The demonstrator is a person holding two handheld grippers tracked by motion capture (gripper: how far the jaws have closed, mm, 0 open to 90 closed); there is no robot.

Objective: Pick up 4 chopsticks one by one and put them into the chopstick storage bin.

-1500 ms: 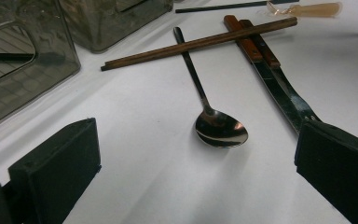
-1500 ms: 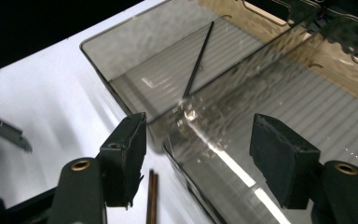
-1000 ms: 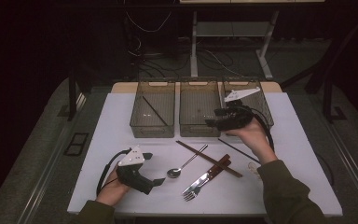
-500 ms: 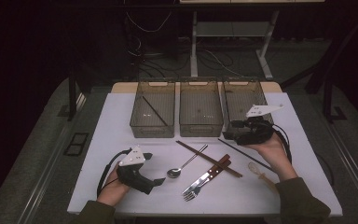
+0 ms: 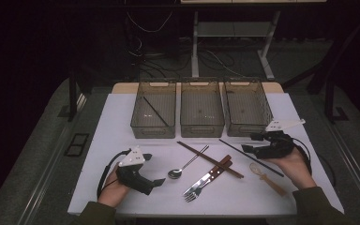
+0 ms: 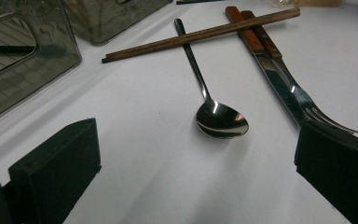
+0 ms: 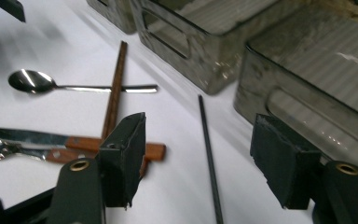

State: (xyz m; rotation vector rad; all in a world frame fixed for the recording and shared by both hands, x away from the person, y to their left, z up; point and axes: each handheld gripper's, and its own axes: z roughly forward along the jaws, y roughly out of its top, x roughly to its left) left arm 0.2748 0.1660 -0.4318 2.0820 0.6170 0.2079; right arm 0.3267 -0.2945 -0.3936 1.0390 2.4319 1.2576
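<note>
In the high view the right gripper (image 5: 252,143) hovers near the table's (image 5: 122,117) right edge, jaws apart and empty, just above the black chopstick (image 5: 251,157) lying before the right-hand bin (image 5: 246,126). The right gripper view shows that chopstick (image 7: 209,163) running between its jaws. The left gripper (image 5: 161,182) rests at the front-left corner, jaws wide apart; its own view brings up the spoon (image 6: 219,119) close ahead.

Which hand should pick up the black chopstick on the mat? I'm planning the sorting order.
Right, probably. The right gripper hovers open beside the black chopstick, which lies between its jaws in the right gripper view. The left gripper rests beyond the spoon, farther off.
</note>
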